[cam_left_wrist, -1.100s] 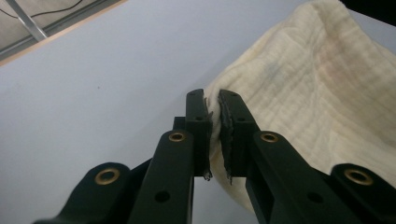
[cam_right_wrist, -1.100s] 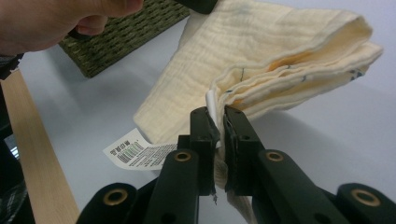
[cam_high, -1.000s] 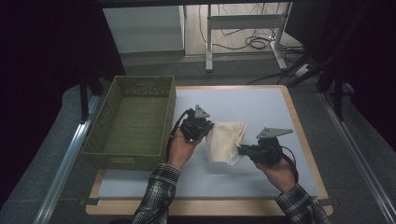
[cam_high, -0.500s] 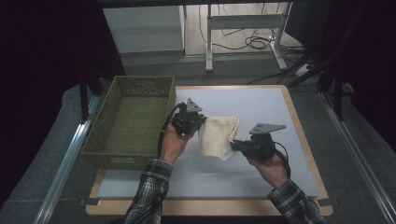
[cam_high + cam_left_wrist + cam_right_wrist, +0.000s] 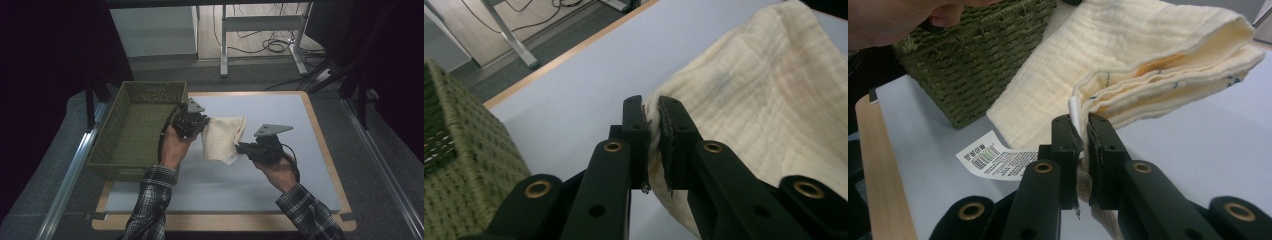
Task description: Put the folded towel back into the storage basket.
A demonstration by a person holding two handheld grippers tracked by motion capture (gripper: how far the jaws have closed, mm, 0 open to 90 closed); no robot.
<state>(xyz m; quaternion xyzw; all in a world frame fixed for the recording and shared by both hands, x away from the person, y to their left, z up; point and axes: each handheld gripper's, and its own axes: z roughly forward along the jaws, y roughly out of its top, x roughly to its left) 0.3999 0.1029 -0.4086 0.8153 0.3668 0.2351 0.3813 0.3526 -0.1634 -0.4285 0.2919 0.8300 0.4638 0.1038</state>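
left gripper point(image 5: 200, 121) clamped on cloth point(image 5: 222, 137) edge | right gripper point(image 5: 240, 147) clamped on opposite corner | held taut mid-frame, likely for basket point(image 5: 131, 127) at left

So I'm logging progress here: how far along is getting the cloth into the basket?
Done: the cream cloth is folded, and both hand-held grippers are clamped on it, the left hand-held gripper on one edge, the right hand-held gripper on a corner by the label. In hand: carrying it beside the green basket. Left: lowering it in and letting go.
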